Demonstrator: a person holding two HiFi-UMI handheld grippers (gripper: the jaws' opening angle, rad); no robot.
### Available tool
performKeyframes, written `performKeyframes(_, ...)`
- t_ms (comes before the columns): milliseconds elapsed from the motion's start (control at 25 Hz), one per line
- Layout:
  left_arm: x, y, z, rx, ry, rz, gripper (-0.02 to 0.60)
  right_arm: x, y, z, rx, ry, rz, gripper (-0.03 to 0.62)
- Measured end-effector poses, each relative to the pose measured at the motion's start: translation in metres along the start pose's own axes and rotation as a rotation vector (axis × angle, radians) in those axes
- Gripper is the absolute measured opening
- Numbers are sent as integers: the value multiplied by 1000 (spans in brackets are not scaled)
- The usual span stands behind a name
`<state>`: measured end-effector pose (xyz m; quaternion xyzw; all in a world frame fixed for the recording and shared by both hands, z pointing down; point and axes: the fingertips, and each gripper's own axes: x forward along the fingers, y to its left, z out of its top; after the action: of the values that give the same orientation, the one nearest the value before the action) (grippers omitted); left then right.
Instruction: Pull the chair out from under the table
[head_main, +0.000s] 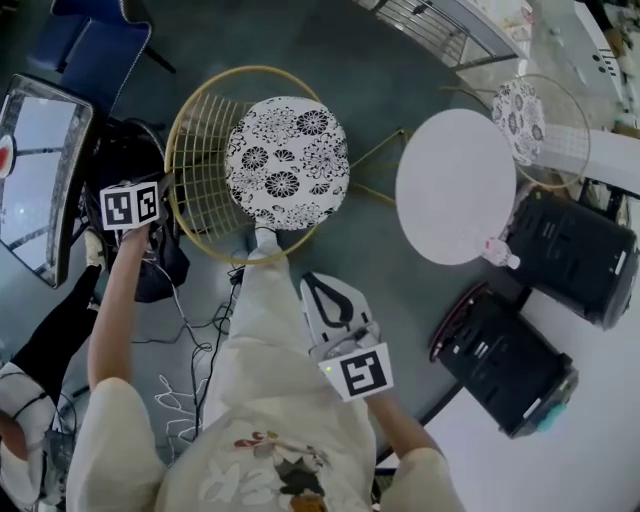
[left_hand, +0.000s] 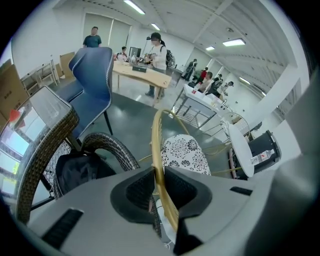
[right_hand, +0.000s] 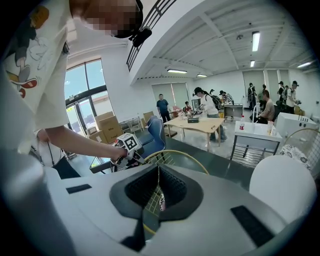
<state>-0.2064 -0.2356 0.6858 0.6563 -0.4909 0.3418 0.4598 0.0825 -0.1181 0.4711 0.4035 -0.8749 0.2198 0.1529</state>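
Chair (head_main: 285, 160): we saw it beside the round counter (head_main: 455, 185), seat clear of it | left gripper (left_hand: 159, 175): jaws narrow, clamped on the gold back rim (left_hand: 158, 145) | right gripper (right_hand: 159, 185): jaws together, empty | risk, we judged: a one-sided grip could slide along the thin rim or tilt the chair; legs could snag the floor cables (head_main: 185, 310).

Bright, even overhead light (fisheye-warped edges)
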Motion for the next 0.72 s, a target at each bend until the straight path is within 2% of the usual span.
performKeyframes(280,-2,-8,-2,7,-13,9,72,-3,-7,6,5,-6,21,9)
performKeyframes(400,-5,-12,-10,-13,-33,-2,127,-4,-7,6,1,-15,22,9)
performKeyframes(480,-10,-14,-20,-32,-68,14,160,-9,-5,5,-11,-28,28,9)
performKeyframes(600,-27,-19,-25,-61,-156,49,167,-24,-8,5,-10,-39,19,9)
performKeyframes(720,-49,-41,-22,-69,-223,72,167,-45,-18,5,8,-67,4,9)
